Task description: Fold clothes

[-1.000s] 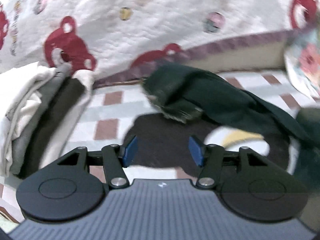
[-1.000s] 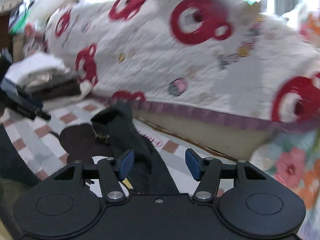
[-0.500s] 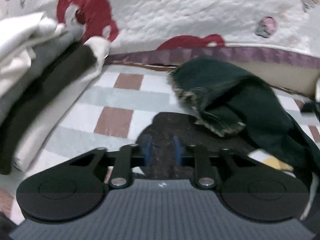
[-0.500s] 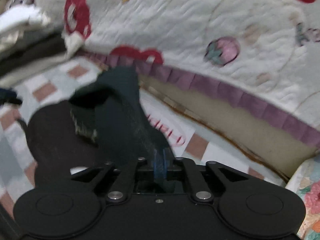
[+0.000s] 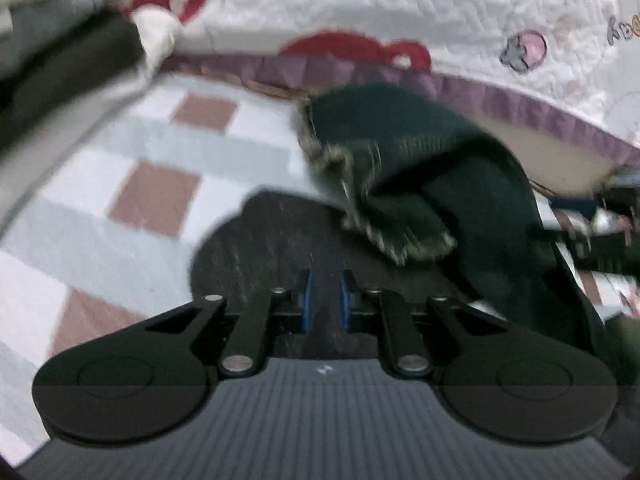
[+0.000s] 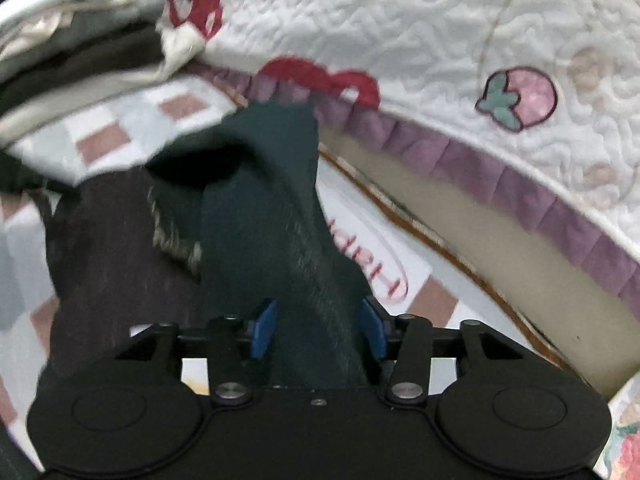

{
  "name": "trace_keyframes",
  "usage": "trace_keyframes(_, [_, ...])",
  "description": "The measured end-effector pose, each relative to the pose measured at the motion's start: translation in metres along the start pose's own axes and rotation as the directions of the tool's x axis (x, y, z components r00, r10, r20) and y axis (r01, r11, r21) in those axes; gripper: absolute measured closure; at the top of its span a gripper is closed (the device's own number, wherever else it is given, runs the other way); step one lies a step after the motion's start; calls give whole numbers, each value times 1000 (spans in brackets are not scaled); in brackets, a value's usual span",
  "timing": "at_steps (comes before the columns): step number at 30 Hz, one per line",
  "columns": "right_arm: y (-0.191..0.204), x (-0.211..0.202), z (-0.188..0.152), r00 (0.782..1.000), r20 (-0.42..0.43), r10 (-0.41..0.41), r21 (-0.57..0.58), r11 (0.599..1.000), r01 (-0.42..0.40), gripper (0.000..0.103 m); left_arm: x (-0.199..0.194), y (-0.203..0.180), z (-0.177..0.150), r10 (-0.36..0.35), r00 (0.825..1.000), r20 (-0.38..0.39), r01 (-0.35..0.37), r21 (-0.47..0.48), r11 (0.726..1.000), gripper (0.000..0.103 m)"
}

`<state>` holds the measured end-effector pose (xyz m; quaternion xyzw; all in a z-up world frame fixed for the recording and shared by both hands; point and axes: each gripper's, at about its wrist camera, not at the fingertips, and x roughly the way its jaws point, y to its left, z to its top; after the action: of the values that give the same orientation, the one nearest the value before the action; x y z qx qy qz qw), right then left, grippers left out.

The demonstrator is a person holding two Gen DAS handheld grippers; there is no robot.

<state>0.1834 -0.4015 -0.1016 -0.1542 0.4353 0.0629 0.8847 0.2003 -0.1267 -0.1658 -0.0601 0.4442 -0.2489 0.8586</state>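
Note:
A dark green garment (image 5: 420,168) with a frayed hem lies bunched on a checked sheet (image 5: 152,184), partly over a dark brown cloth (image 5: 272,240). My left gripper (image 5: 325,308) is nearly shut with a narrow gap, low over the brown cloth just left of the green garment; I cannot tell whether cloth is pinched. In the right wrist view the green garment (image 6: 264,208) runs up between the pads of my right gripper (image 6: 318,330), whose jaws stand partly open around it.
A stack of folded white, grey and dark clothes (image 5: 60,52) lies at the left and shows in the right wrist view (image 6: 76,52). A white quilt (image 5: 400,12) with red prints and a purple border rises behind. A floral cloth (image 6: 628,432) lies at the right.
Both grippers dropped toward the clothes and closed. The left went from wide open to nearly shut. The right shut on the green garment, then its jaws parted somewhat.

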Motion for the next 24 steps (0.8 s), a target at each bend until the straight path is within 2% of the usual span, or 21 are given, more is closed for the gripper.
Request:
trace_keyframes(1, [0, 4, 4, 1000, 2, 4, -5, 1000, -4, 42, 2, 1, -1, -7, 1000, -4, 7, -5, 1000, 89])
trace_keyframes(4, [2, 18, 13, 1000, 8, 18, -14, 1000, -18, 42, 2, 2, 2, -31, 999, 15, 31, -20, 999, 89])
trace_keyframes(6, [2, 26, 17, 997, 13, 71, 24, 997, -72, 85, -5, 5, 6, -62, 997, 35, 63, -38, 997, 86])
trace_keyframes(7, [1, 26, 19, 995, 12, 97, 73, 993, -97, 94, -9, 7, 9, -82, 996, 41, 84, -49, 995, 85])
trace_keyframes(9, [3, 12, 18, 988, 76, 132, 185, 972, -144, 93, -20, 12, 13, -133, 990, 56, 137, -90, 986, 77])
trace_keyframes(10, [7, -2, 15, 977, 134, 165, 233, 953, -193, 93, -27, 16, 15, -170, 983, 64, 176, -119, 977, 74])
trace_keyframes(11, [12, -17, 12, 962, 188, 197, 274, 930, -245, 93, -32, 19, 16, -215, 974, 70, 224, -155, 962, 66])
trace_keyframes(12, [19, -31, 8, 944, 234, 231, 303, 905, -297, 93, -34, 24, 16, -271, 960, 67, 279, -204, 938, 57])
trace_keyframes(13, [30, -44, 3, 932, 260, 253, 305, 894, -328, 93, -36, 29, 15, -330, 942, 64, 335, -257, 906, 55])
trace_keyframes(16, [70, -72, -10, 925, 265, 271, 236, 912, -335, 94, -28, 40, 6, -433, 900, 53, 417, -395, 818, 54])
trace_keyframes(18, [87, -78, -19, 936, 241, 256, 228, 923, -311, 94, -19, 42, -2, -473, 881, 25, 431, -457, 778, 53])
trace_keyframes(20, [96, -80, -24, 949, 216, 231, 221, 935, -278, 94, -12, 43, -8, -496, 868, 9, 435, -496, 752, 53])
trace_keyframes(21, [98, -82, -25, 950, 211, 231, 218, 936, -276, 94, -10, 43, -10, -496, 868, 1, 426, -513, 745, 52])
trace_keyframes(24, [103, -86, -26, 947, 202, 251, 210, 933, -293, 93, -8, 47, -11, -467, 884, -9, 388, -541, 746, 51])
